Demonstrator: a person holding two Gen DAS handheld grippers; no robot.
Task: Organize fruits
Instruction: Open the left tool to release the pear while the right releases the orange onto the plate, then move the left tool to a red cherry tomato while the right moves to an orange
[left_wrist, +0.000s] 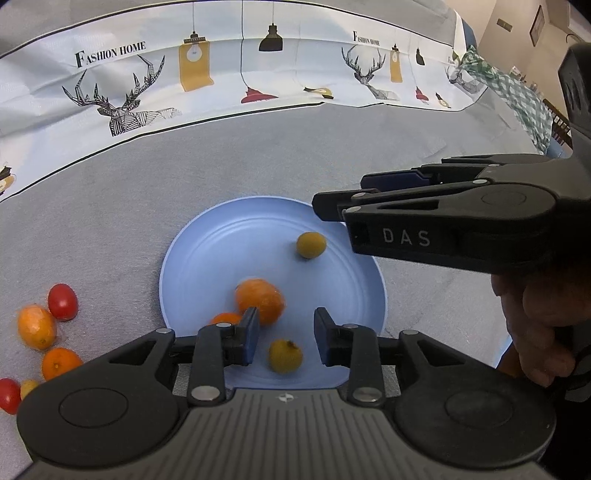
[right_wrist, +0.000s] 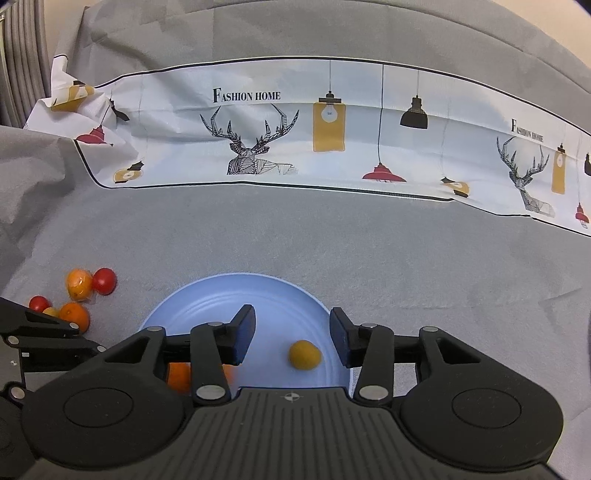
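Observation:
A blue plate lies on the grey cloth and holds a large orange, a smaller orange and two yellow fruits. My left gripper is open above the plate's near edge, with nothing between its pads. My right gripper is open above the plate, over one yellow fruit; it shows from the side in the left wrist view. Loose oranges and red tomatoes lie left of the plate.
A white printed cloth with deer and lamps runs across the back. A green checked cloth lies at the far right. The loose fruit cluster sits left of the plate in the right wrist view.

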